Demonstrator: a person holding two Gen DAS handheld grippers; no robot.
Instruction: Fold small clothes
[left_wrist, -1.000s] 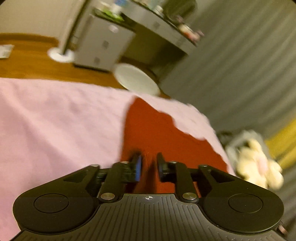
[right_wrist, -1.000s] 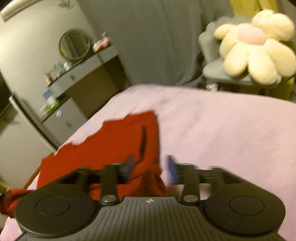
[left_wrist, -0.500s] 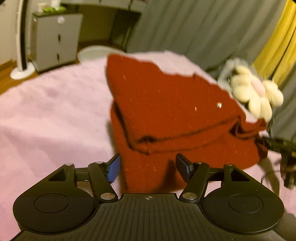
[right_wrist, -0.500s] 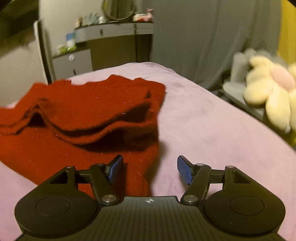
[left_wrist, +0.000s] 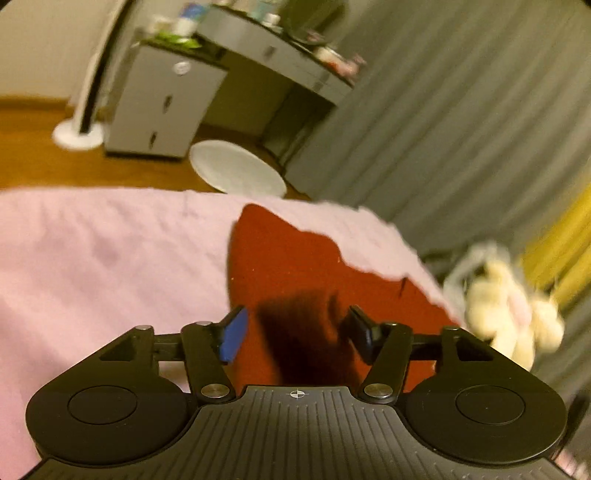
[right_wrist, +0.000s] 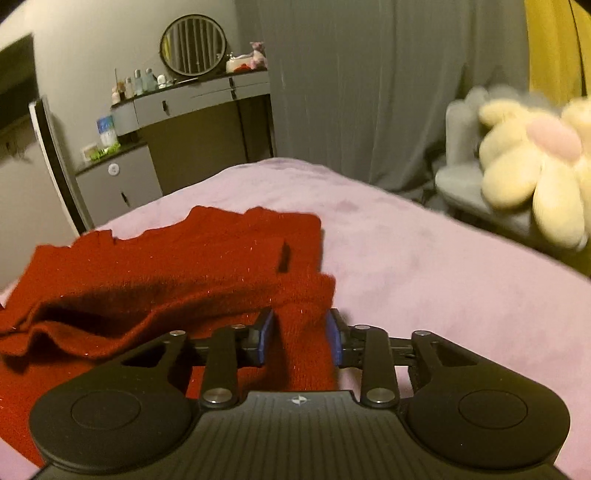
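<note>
Red knit garment (right_wrist: 177, 273) on the pink bedcover (right_wrist: 424, 266), near the middle of it, partly doubled over. In the right wrist view: an upper layer draped over a lower one, with a wavy, loose edge at the left and a band of shadow between the layers. At best a first fold, and an untidy one.

Right gripper (right_wrist: 300, 336) clamped on a bunched corner of the garment, pads pressed against the knit from both sides, the pinched part lifted a little off the cover. Left gripper (left_wrist: 295, 332) released, fingers spread wide with nothing between them, hovering just above a flat stretch of the red cloth and casting a shadow on it.

By the look of it, roughly midway. Seemingly done: one fold-over. Left to do, probably:
- carrying the pinched corner across
- squaring the edges
- flattening the wavy side
- perhaps one more fold into a compact packet

Cannot tell what kind of garment, nor whether any sleeves are tucked in. Off the bed, a cream flower plush (right_wrist: 532, 162), well apart from the work.
</note>
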